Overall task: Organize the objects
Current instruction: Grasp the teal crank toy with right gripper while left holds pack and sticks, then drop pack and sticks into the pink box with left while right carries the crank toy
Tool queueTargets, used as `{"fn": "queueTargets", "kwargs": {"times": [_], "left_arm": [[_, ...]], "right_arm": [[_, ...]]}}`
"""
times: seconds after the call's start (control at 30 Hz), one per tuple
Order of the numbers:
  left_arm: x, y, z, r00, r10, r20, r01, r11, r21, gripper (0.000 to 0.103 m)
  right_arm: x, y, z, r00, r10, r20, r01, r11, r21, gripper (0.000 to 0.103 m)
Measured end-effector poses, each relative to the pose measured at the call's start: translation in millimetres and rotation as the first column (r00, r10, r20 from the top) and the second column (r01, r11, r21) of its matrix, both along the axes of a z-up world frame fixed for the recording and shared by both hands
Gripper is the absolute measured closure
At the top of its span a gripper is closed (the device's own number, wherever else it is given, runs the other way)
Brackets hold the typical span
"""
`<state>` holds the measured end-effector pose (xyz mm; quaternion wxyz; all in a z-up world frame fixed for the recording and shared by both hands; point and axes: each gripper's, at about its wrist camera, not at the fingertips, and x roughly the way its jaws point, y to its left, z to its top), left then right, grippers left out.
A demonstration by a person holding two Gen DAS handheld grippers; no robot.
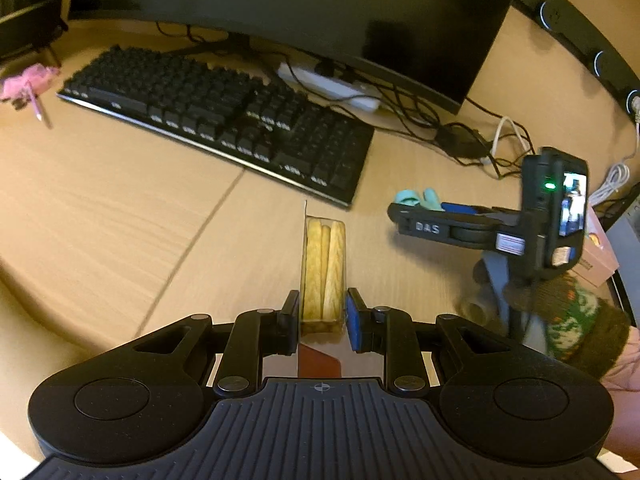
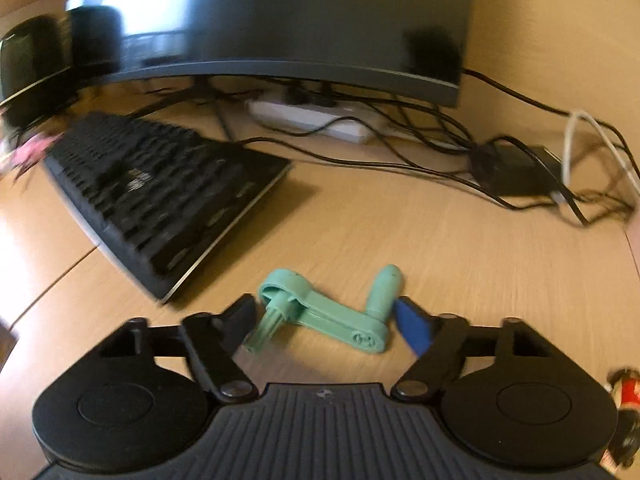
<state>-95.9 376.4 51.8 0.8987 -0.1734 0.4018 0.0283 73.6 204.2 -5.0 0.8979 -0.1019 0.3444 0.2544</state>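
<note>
Left gripper (image 1: 322, 314) clamps a clear pack of sticks (image 1: 323, 272), both pads pressed to its sides, held edge-on above the desk (image 1: 120, 208) in front of the keyboard (image 1: 224, 120). Right gripper (image 2: 325, 322) is spread wide around a green crank (image 2: 320, 308) that lies on the desk, fingers flanking it (contact is unclear in the blur). Behind stand the monitor (image 2: 280, 16), a power strip (image 2: 312, 120) and tangled cables (image 2: 460, 148).
</note>
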Motion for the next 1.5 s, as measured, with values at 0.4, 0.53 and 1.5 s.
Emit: {"fn": "queueTargets", "kwargs": {"times": [0.4,0.53,1.5], "left_arm": [[26,-63,-2,0.979,-0.202,0.014,0.202,0.978,-0.057,0.077],[34,-99,-3,0.968,-0.251,0.012,0.251,0.964,-0.085,0.077],[165,-295,90,0.802,-0.554,0.224,0.567,0.823,0.004,0.077]], "right_arm": [[-67,-79,25,0.976,0.201,-0.088,-0.208,0.974,-0.088,0.032],[-92,-116,41,0.975,0.214,-0.053,-0.219,0.965,-0.142,0.032],[-121,-365,91,0.931,-0.356,0.080,0.353,0.934,0.056,0.032]]}}
